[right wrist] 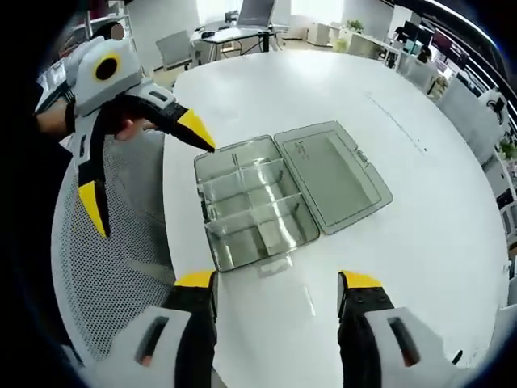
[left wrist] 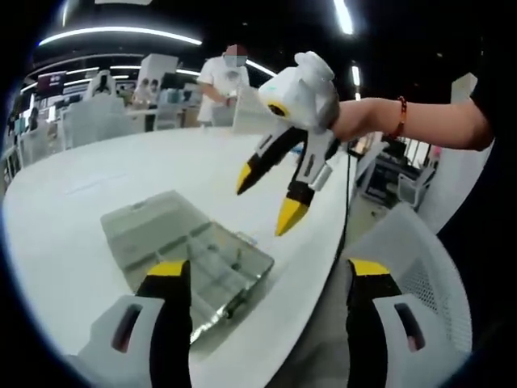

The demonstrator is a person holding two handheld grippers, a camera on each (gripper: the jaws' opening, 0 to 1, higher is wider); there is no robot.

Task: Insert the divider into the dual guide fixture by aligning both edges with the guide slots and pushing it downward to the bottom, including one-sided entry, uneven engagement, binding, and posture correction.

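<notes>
White and round, the table (right wrist: 388, 242) carries a clear compartment box (right wrist: 258, 210) with its lid (right wrist: 331, 174) folded flat open, close to the edge by a mesh chair (right wrist: 121, 267). Both the left tool (right wrist: 145, 166) and the right tool (left wrist: 271, 198) hover above with jaws spread wide and nothing held. A loose divider I cannot make out, so one risk is that a tool closes on a fixed wall or nudges the light box toward the edge.
</notes>
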